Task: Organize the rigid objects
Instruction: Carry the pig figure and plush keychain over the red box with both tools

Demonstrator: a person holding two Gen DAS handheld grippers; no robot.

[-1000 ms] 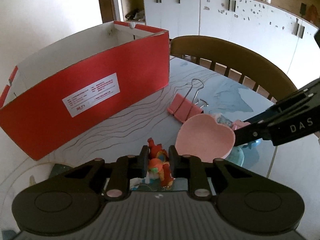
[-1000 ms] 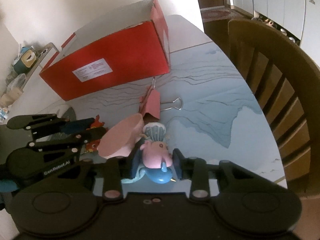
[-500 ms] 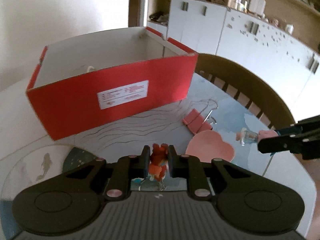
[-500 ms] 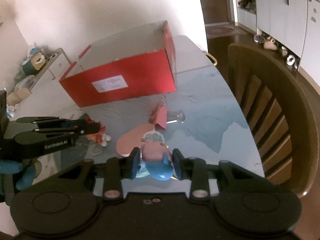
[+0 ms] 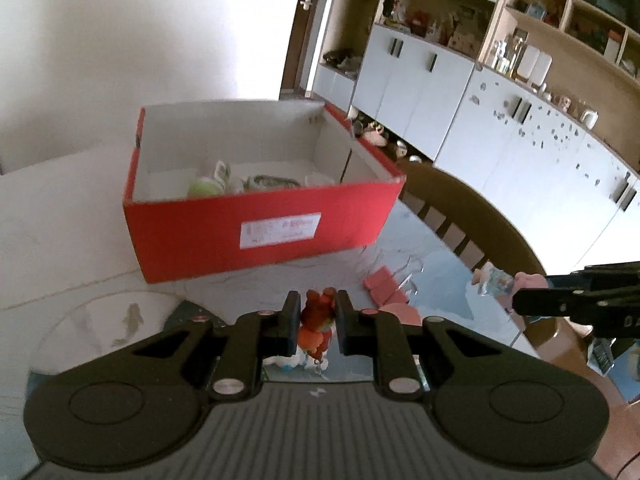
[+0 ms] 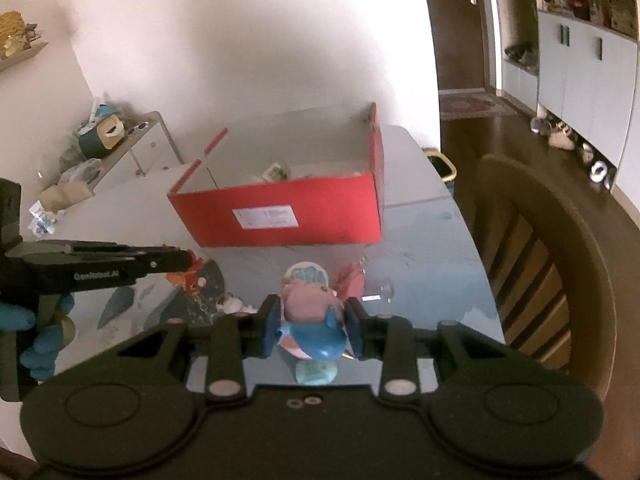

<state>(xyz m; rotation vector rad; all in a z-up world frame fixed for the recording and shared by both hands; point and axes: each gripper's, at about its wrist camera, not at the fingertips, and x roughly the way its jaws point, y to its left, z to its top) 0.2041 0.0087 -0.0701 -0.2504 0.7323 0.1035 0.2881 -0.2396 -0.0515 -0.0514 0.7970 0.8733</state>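
Left gripper clamped on small orange-red plastic figurine; right gripper clamped on pink-blue plastic figurine; open red cardboard box far ahead, left gripper nearer

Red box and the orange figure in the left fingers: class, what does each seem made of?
Red box: likely cardboard, matte red outside, plain pale inside, thin folded walls. Orange figure: probably hard moulded plastic or resin, painted and slightly glossy; too small to be sure.
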